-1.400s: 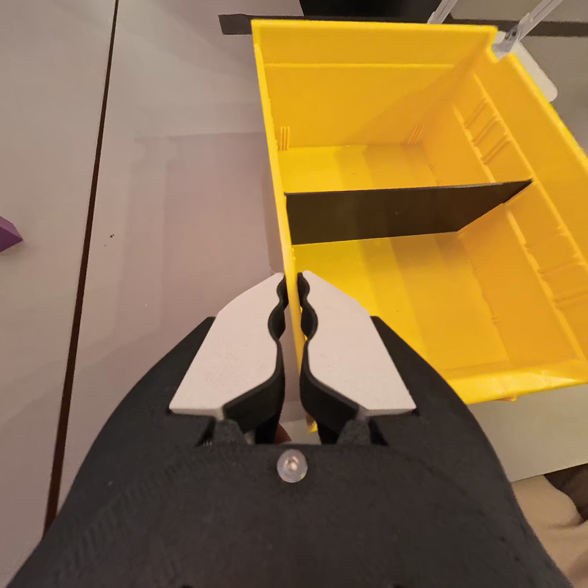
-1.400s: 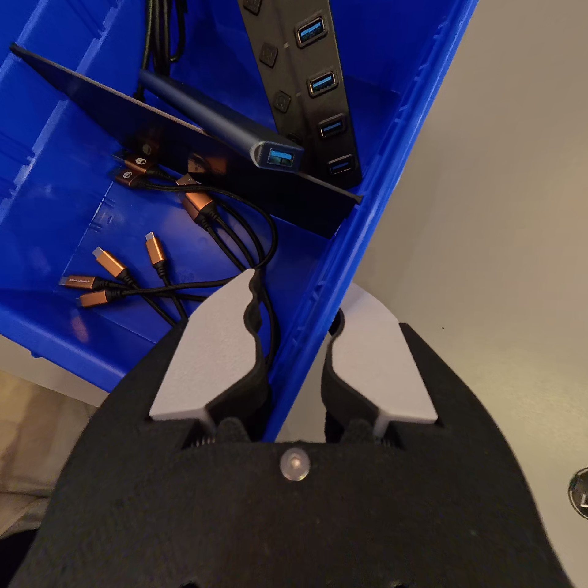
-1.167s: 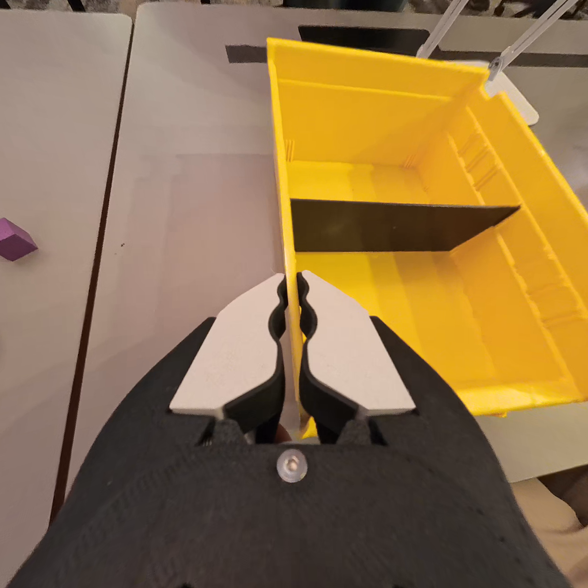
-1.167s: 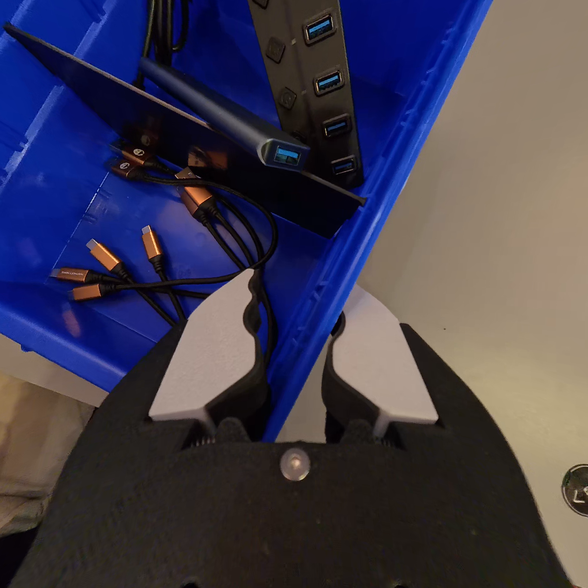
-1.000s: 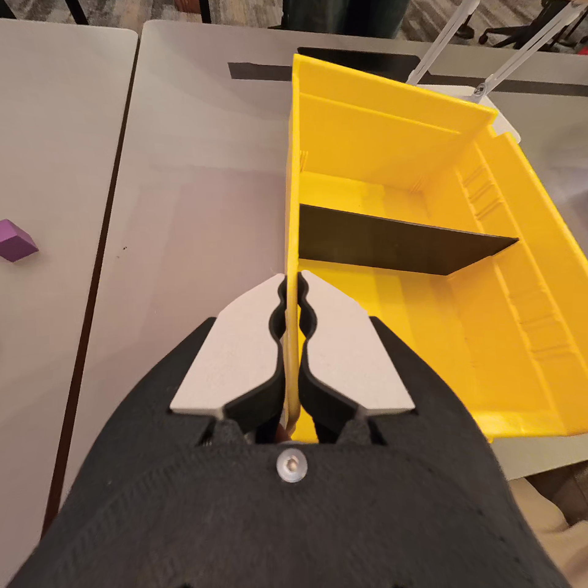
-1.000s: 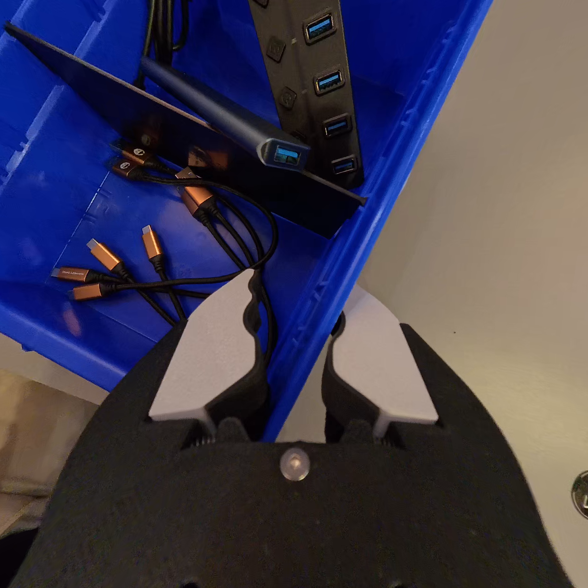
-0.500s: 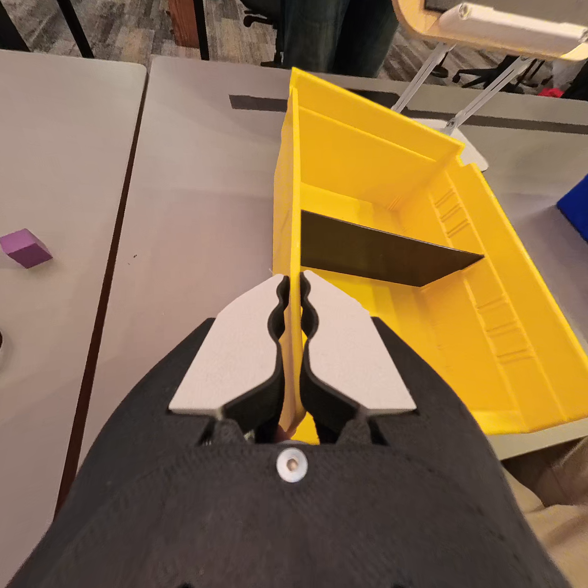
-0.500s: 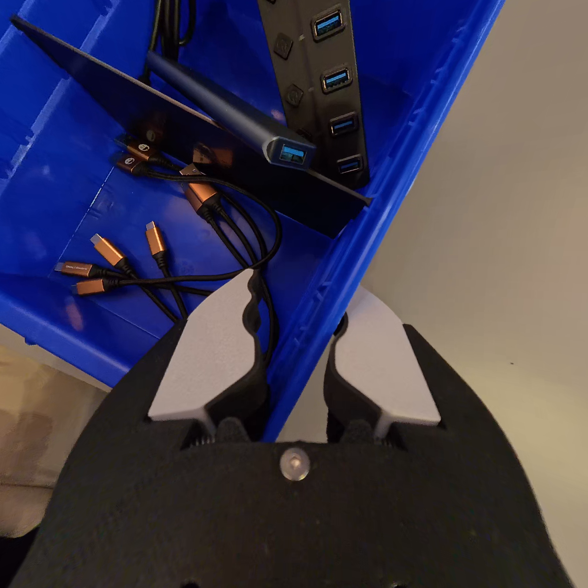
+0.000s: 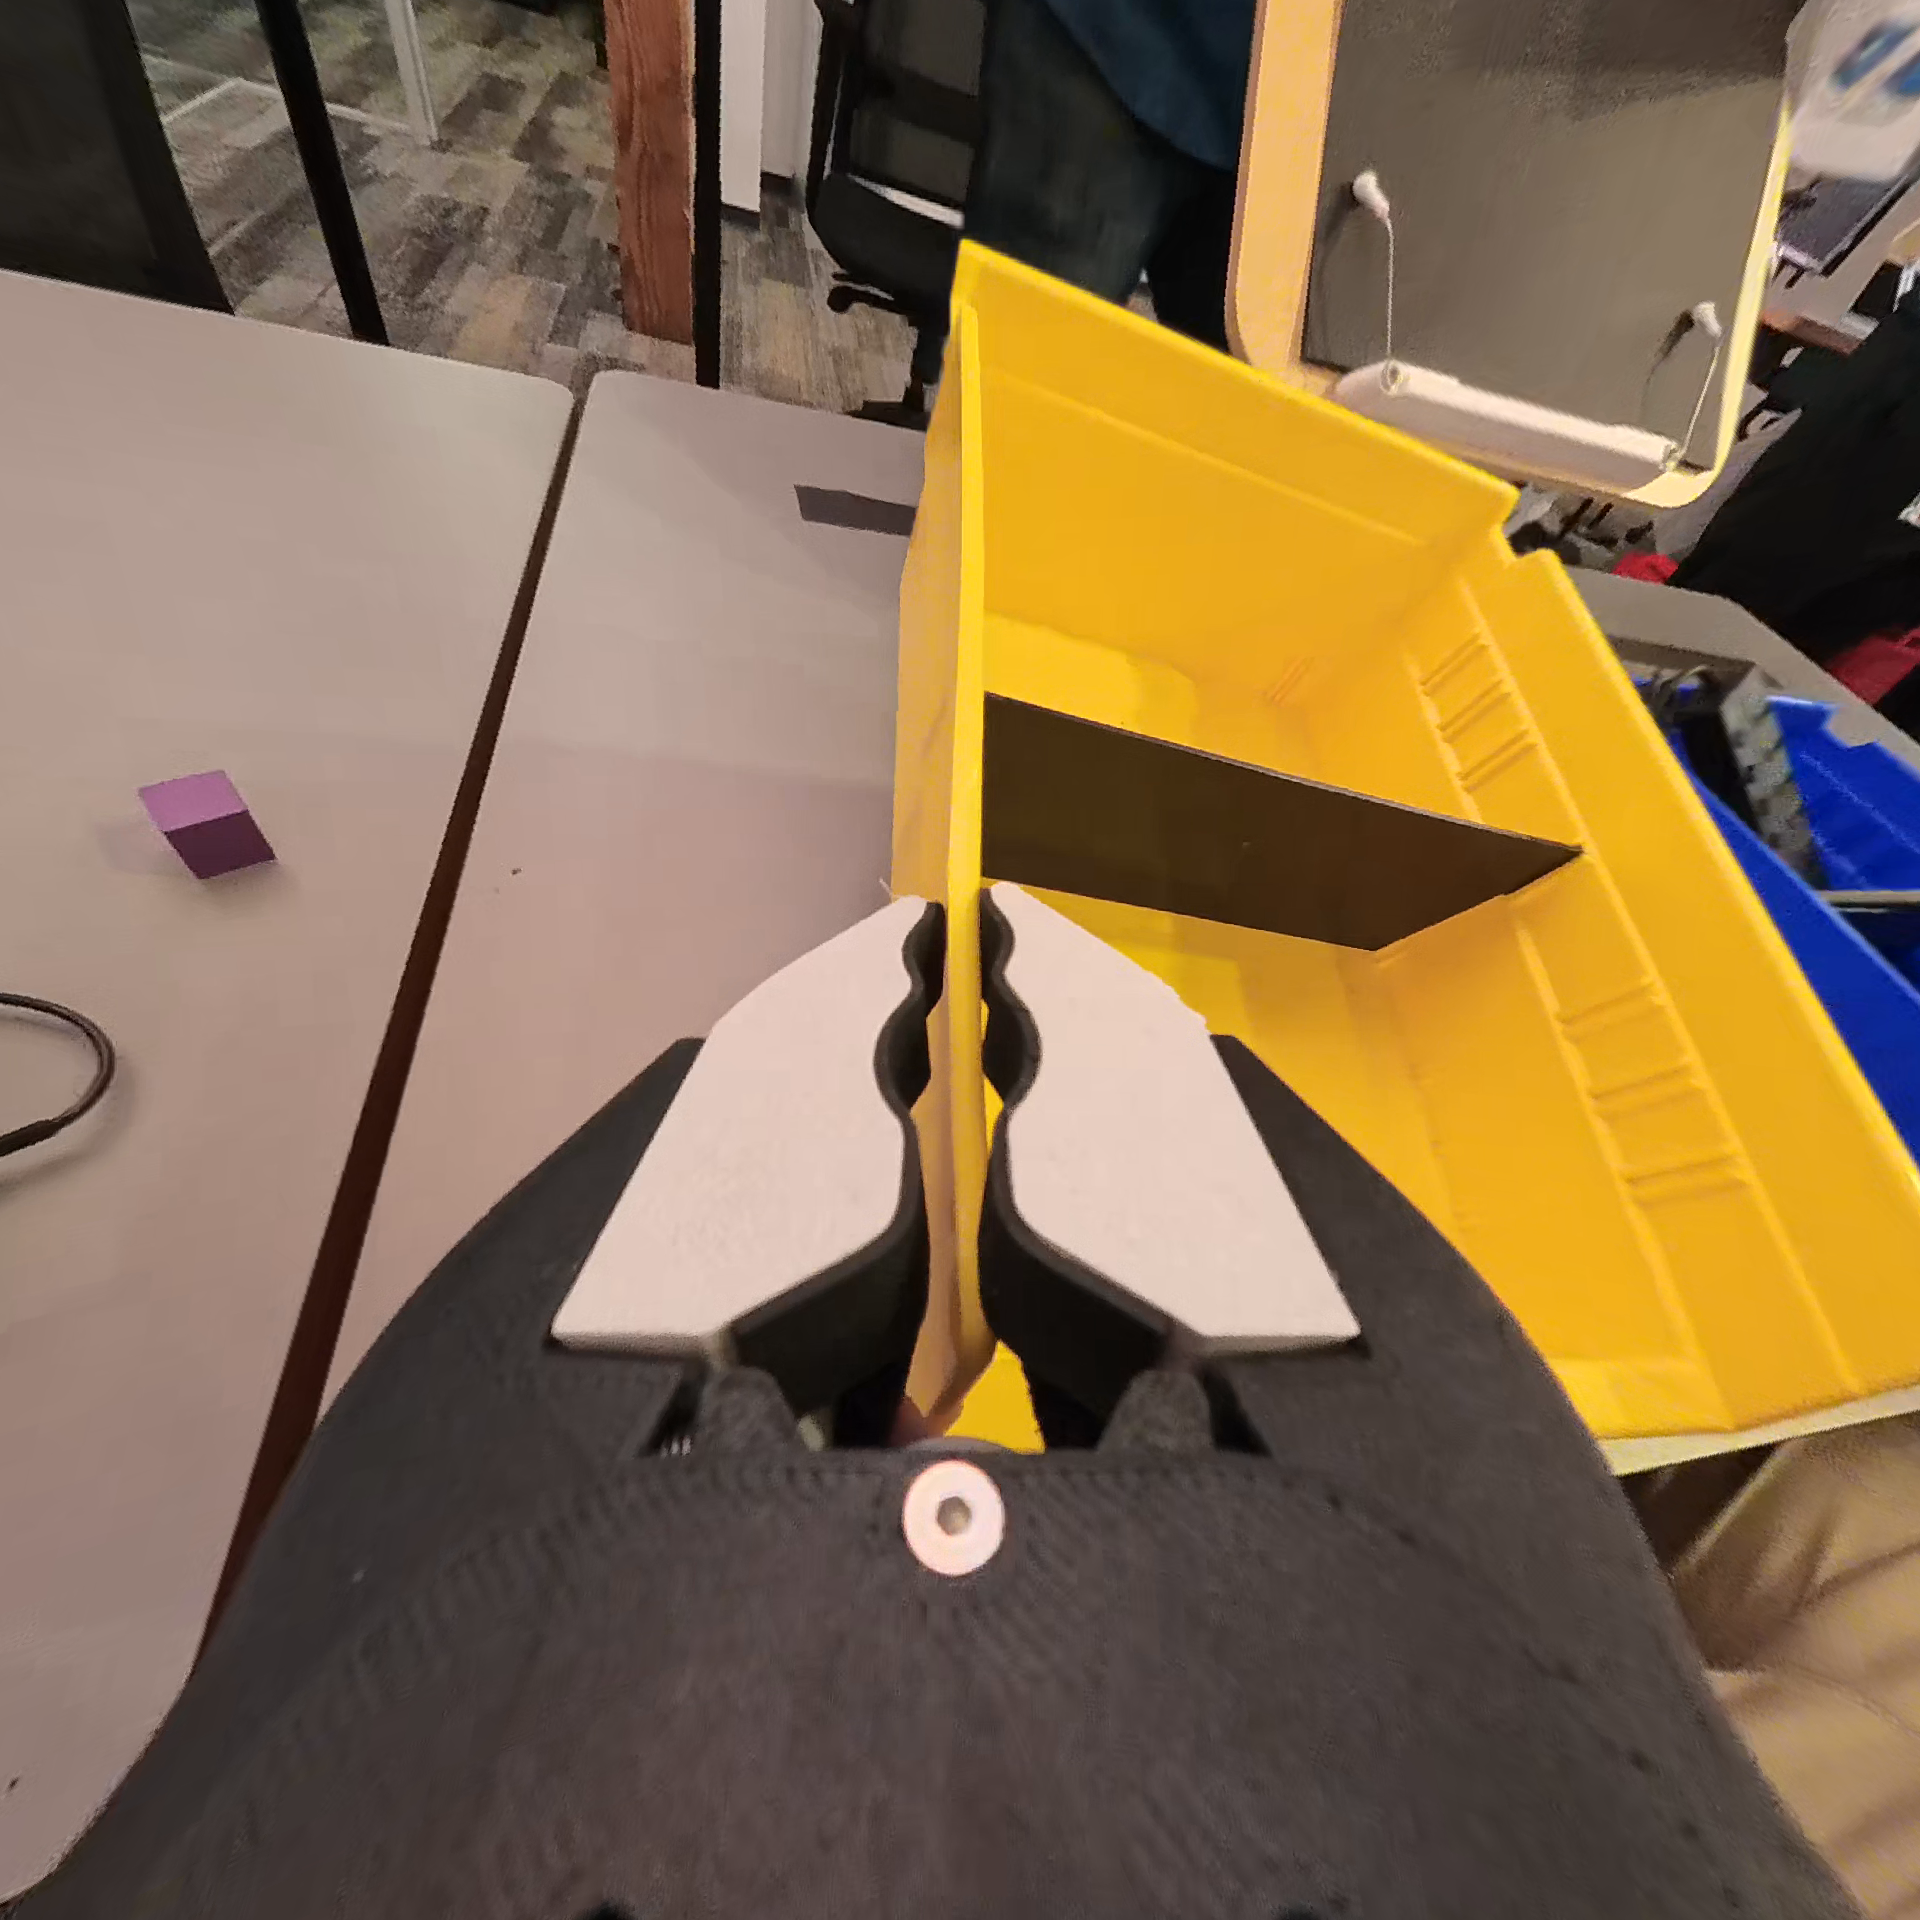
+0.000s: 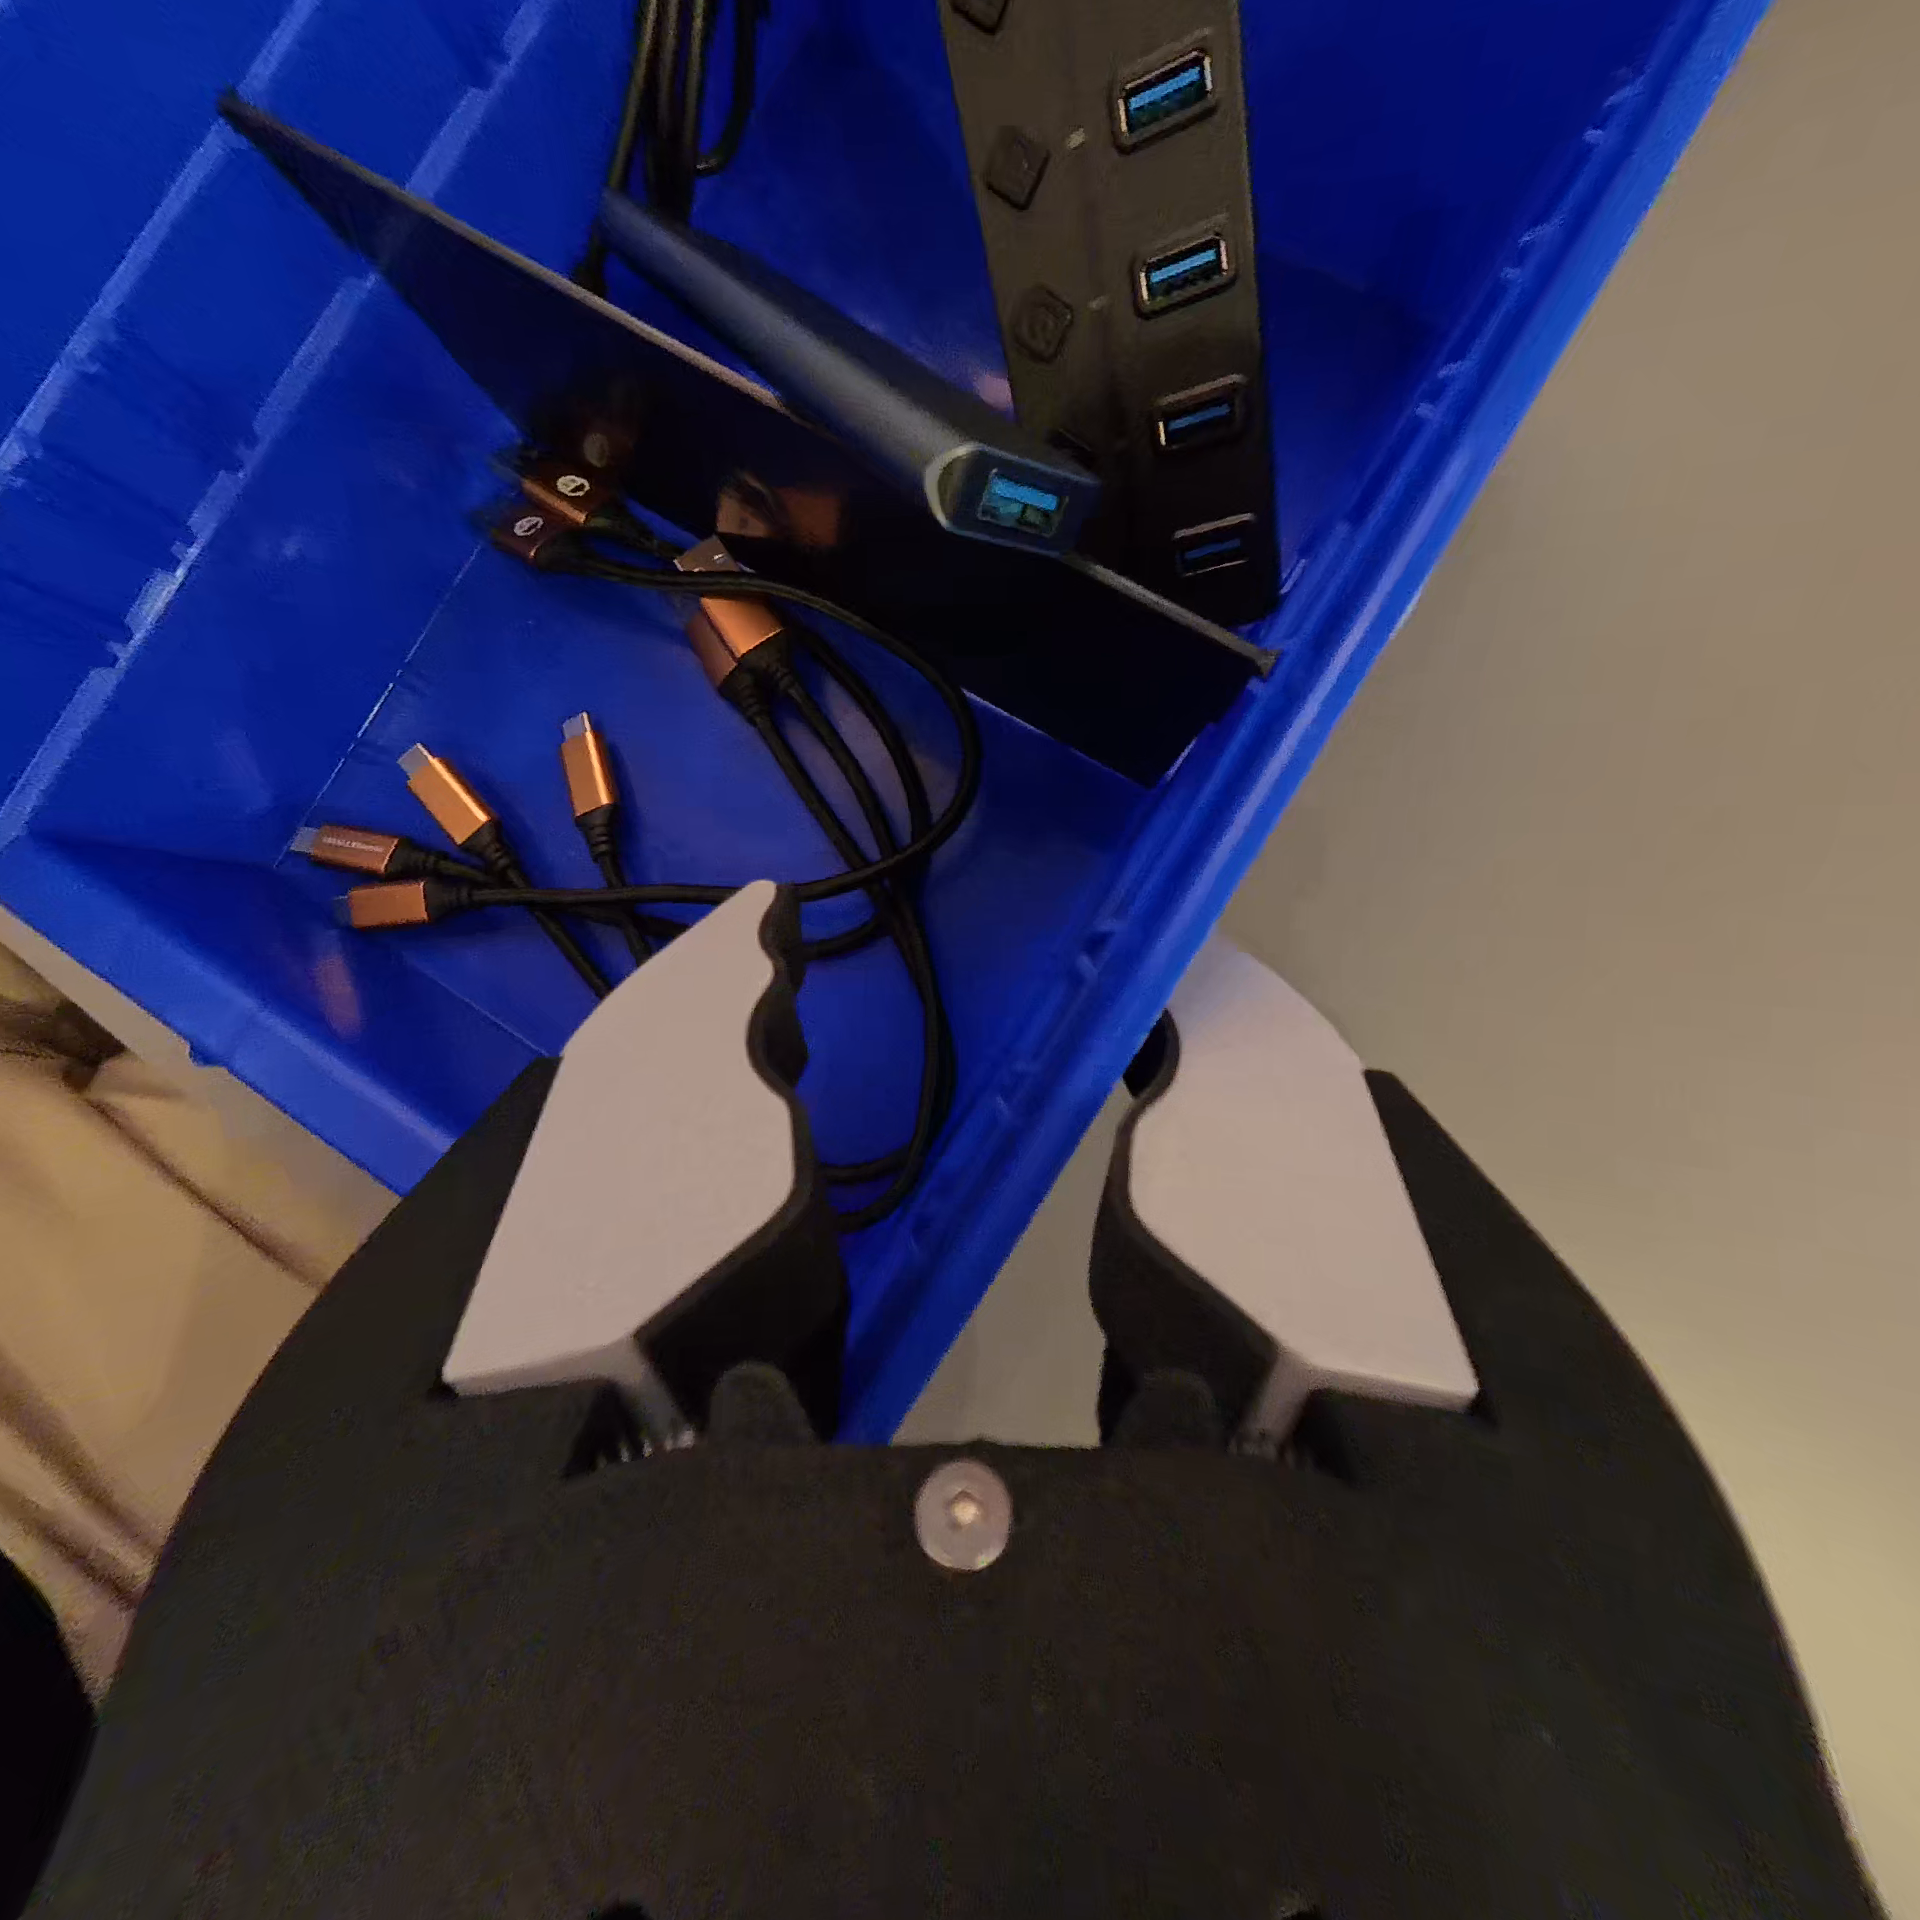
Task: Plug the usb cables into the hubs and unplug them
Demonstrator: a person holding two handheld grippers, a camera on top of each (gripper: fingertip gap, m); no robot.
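Note:
My left gripper [image 9: 961, 909] is shut on the left wall of a yellow bin [image 9: 1195, 540], which holds only a black divider [image 9: 1226, 842]. My right gripper [image 10: 987, 925] straddles the right wall of a blue bin [image 10: 1351, 582] and grips it, one finger inside and one outside. In the blue bin's far compartment lie a black hub [image 10: 1132, 291] with several blue ports and a grey hub [image 10: 935, 447] resting on the dark divider [image 10: 665, 416]. Black usb cables [image 10: 748, 644] with copper plugs lie loose in the near compartment. The blue bin also shows in the left wrist view [image 9: 1860, 977], right of the yellow bin.
A purple cube [image 9: 205, 823] and a loop of black cable [image 9: 73, 1081] lie on the grey table to the left, past a seam [image 9: 447, 883]. A person [image 9: 1091, 135] stands beyond the table. Beige cloth [image 9: 1808, 1558] shows at the near table edge. About 60 cm separates my left fingertips from my right.
The left gripper has swung up and right with the yellow bin in its grip; the room beyond and the blue bin have come into view. The right gripper holds the blue bin nearly unchanged.

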